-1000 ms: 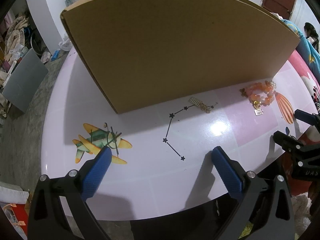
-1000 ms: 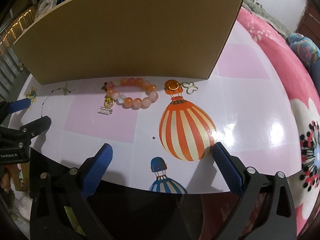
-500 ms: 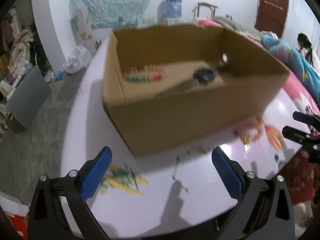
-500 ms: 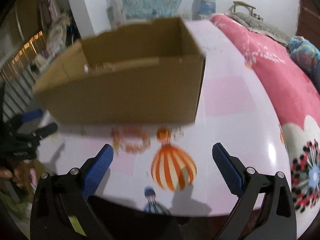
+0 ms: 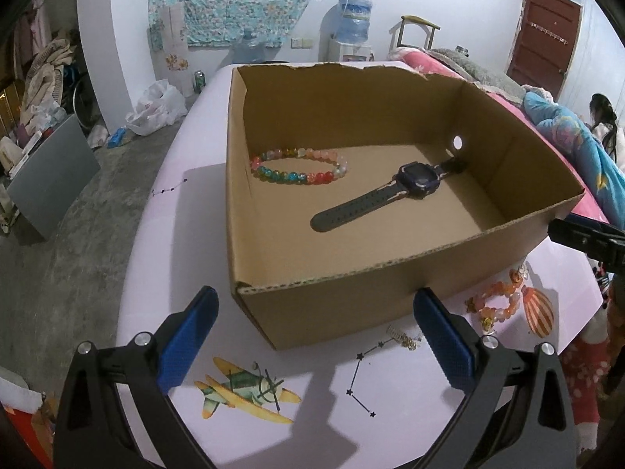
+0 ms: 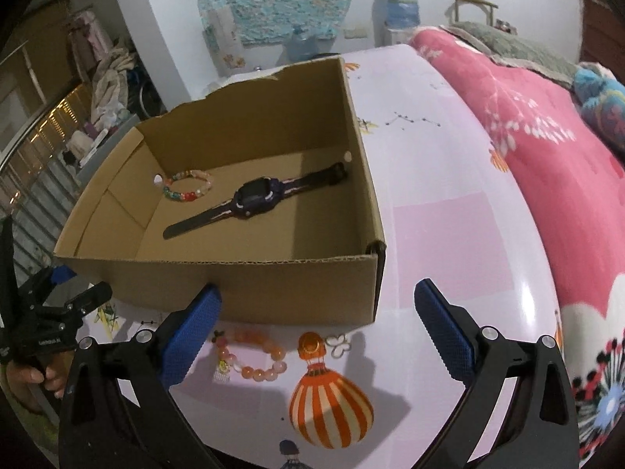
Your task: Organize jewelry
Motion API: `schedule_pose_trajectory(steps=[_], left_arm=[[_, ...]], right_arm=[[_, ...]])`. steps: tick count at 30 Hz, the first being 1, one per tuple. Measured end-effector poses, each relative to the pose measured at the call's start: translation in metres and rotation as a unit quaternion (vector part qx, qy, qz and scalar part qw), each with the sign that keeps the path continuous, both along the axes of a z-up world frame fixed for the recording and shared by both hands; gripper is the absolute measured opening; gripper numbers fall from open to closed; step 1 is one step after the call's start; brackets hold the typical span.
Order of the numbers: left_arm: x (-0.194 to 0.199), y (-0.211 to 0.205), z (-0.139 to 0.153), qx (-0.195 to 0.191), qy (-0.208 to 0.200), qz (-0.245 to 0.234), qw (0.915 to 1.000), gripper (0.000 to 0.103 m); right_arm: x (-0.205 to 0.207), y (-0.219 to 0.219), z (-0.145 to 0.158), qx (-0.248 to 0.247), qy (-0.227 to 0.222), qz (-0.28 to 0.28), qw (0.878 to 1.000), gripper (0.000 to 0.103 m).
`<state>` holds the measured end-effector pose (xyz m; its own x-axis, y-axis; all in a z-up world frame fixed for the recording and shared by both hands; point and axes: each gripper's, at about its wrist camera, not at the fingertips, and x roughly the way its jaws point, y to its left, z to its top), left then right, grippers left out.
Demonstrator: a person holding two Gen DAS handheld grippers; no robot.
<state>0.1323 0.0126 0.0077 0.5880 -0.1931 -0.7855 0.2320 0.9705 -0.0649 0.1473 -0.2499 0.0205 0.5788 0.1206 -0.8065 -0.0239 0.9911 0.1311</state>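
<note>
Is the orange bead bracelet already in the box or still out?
Out. The orange bead bracelet lies on the table, before the cardboard box.

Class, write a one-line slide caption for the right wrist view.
Open right gripper above orange bracelet; watch already in cardboard box.

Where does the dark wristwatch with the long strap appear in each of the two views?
Left wrist view: dark wristwatch, right of centre on the box floor.
Right wrist view: the watch, left of centre.
Shared landmark: multicoloured bead bracelet beside it in the cardboard box.

Open-topped box [image 5: 336, 305] before bracelet [image 5: 496, 303]
</note>
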Motion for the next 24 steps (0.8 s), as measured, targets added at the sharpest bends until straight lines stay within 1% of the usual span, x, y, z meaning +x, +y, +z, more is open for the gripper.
schedule_pose_trajectory(steps=[2, 5, 7, 9, 12, 13, 15, 16, 17, 19, 22, 24], left_arm=[[0.004, 0.002, 0.001, 0.007, -0.009, 0.014, 0.9998, 0.099], [0.016, 0.006, 0.000, -0.003, -0.006, 0.022, 0.9997, 0.099], [0.022, 0.008, -0.002, -0.003, -0.007, 0.027, 0.9996, 0.099], [0.023, 0.009, -0.001, -0.005, -0.005, 0.029, 0.9995, 0.099], [0.008, 0.013, 0.001, -0.017, -0.009, 0.017, 0.9997, 0.099], [0.004, 0.014, 0.000, -0.017, -0.006, 0.011, 0.9998, 0.099], [-0.006, 0.013, -0.006, -0.016, 0.007, -0.002, 0.9999, 0.099], [-0.014, 0.012, -0.012, -0.013, 0.017, -0.009, 0.9997, 0.099], [-0.021, 0.011, -0.017, -0.010, 0.028, -0.016, 0.9994, 0.099], [-0.032, 0.006, -0.028, -0.002, 0.046, -0.028, 0.9986, 0.099], [-0.044, -0.002, -0.043, 0.012, 0.061, -0.038, 0.9973, 0.099], [-0.046, -0.008, -0.052, 0.031, 0.065, -0.041, 0.9966, 0.099]], right_arm=[[0.004, -0.004, 0.001, 0.004, -0.005, -0.013, 1.000, 0.095], [0.011, -0.007, 0.003, 0.031, -0.010, -0.017, 0.999, 0.095], [0.017, -0.005, 0.005, 0.024, -0.013, -0.017, 0.999, 0.095], [0.014, -0.004, 0.011, 0.007, -0.024, -0.018, 1.000, 0.095], [-0.003, -0.008, 0.017, -0.020, -0.030, -0.011, 0.999, 0.095], [-0.007, -0.009, 0.015, -0.027, -0.026, -0.009, 0.999, 0.095], [-0.021, -0.008, 0.005, -0.048, -0.002, -0.003, 0.999, 0.095], [-0.029, -0.006, -0.001, -0.054, 0.011, 0.000, 0.998, 0.095], [-0.039, -0.003, -0.012, -0.057, 0.034, 0.007, 0.998, 0.095], [-0.053, 0.002, -0.027, -0.059, 0.062, 0.012, 0.996, 0.095], [-0.063, 0.008, -0.043, -0.067, 0.084, 0.009, 0.994, 0.095], [-0.065, 0.011, -0.053, -0.079, 0.096, 0.001, 0.992, 0.095]])
